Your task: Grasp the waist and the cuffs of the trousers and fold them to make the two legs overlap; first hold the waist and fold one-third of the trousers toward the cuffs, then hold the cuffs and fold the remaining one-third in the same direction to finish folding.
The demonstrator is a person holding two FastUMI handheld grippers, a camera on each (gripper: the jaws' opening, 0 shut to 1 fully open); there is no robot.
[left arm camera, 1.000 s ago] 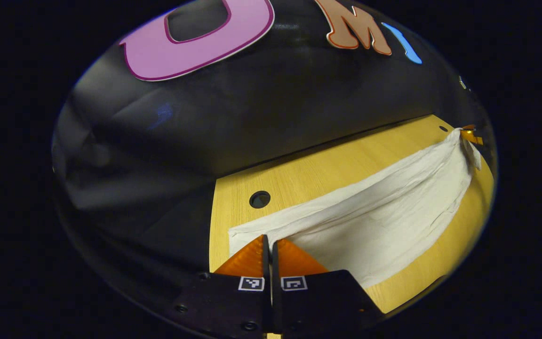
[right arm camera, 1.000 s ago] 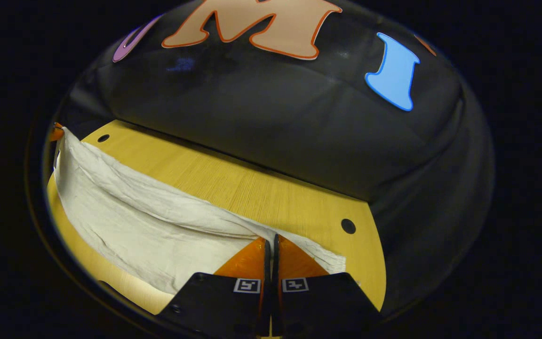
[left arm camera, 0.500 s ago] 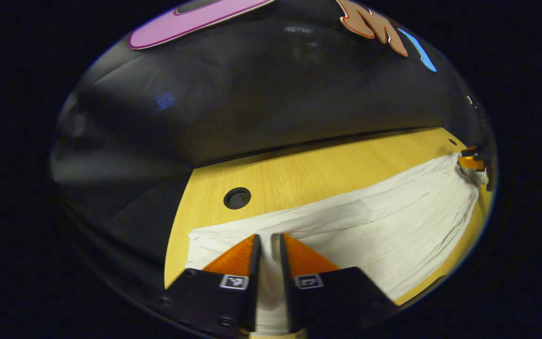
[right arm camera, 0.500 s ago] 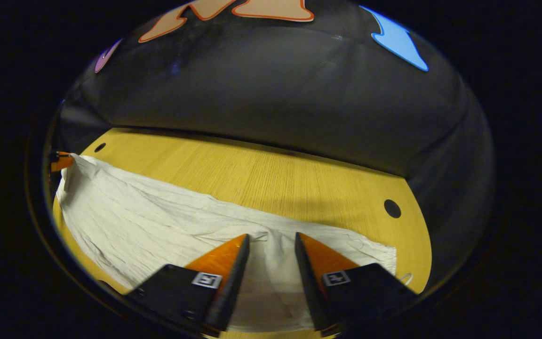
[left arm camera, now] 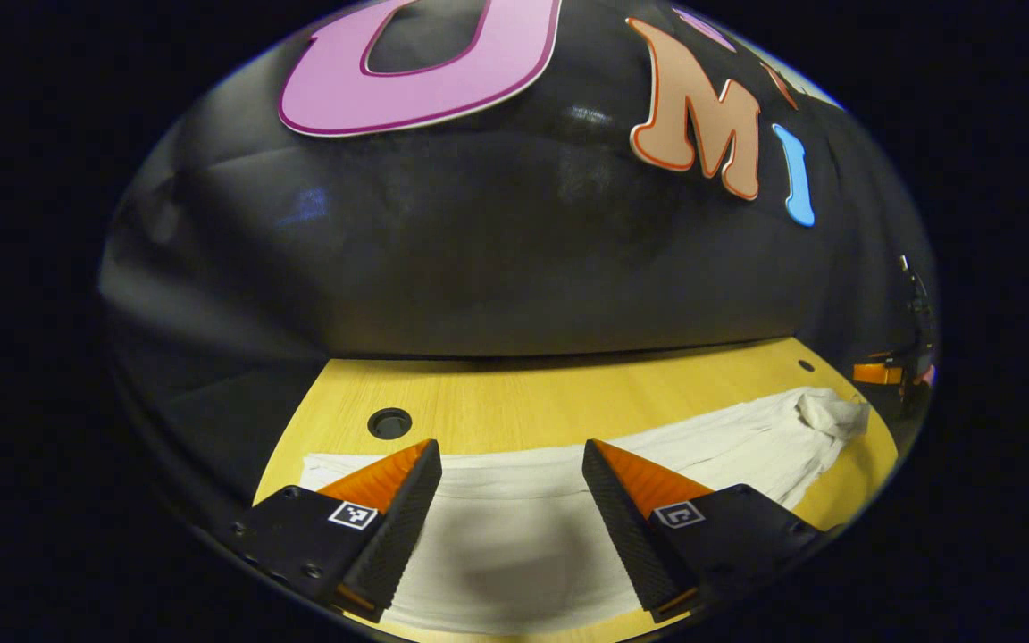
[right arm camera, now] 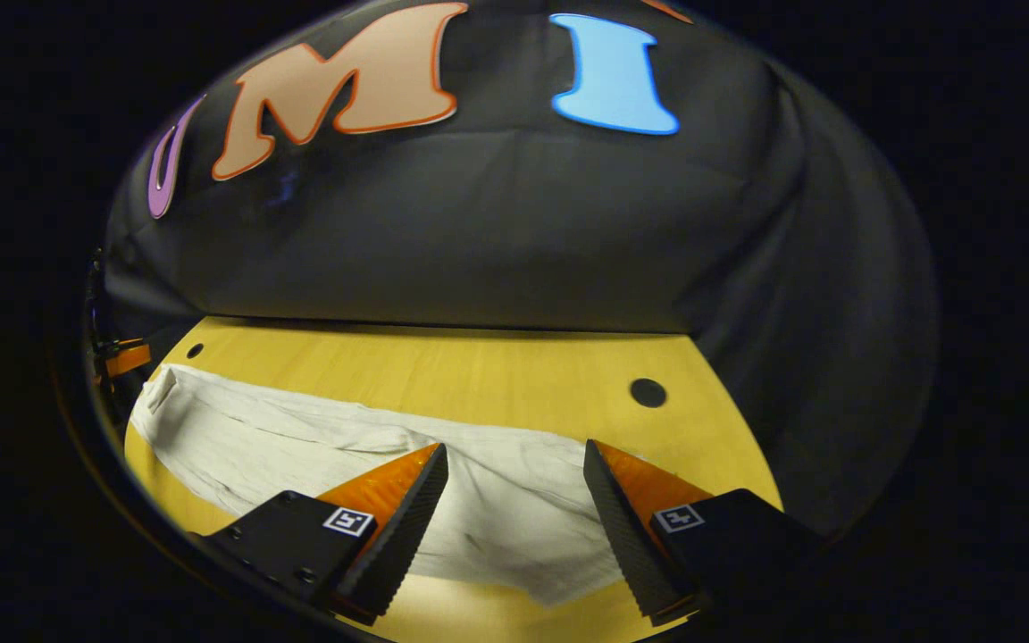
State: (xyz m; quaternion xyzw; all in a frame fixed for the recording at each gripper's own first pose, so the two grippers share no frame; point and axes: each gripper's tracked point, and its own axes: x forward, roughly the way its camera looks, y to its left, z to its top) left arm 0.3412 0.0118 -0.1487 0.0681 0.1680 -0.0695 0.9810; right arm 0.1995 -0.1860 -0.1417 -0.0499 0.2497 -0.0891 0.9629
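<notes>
White trousers (left arm camera: 747,438) lie in a long folded strip across the yellow wooden table (left arm camera: 568,402). My left gripper (left arm camera: 510,451) hovers open over one end of the strip, fingers apart with nothing between them. In the right gripper view the trousers (right arm camera: 282,442) stretch off to the left, wrinkled, and my right gripper (right arm camera: 514,451) stands open above their near end. The right gripper (left arm camera: 876,373) shows small at the far right of the left gripper view, beside a bunched end of the cloth. At the far left edge of the right gripper view is the left gripper (right arm camera: 126,357).
The table (right arm camera: 443,375) has round holes near its corners (left arm camera: 389,422) (right arm camera: 648,392). The booth's black cloth wall (left arm camera: 514,259) rises right behind the table's far edge. Bare wood runs between the trousers and that wall.
Both grippers were shut on the trousers' ends a second ago; both have opened wide and let go. The cloth, held up and sagging before, now rests on the table.
</notes>
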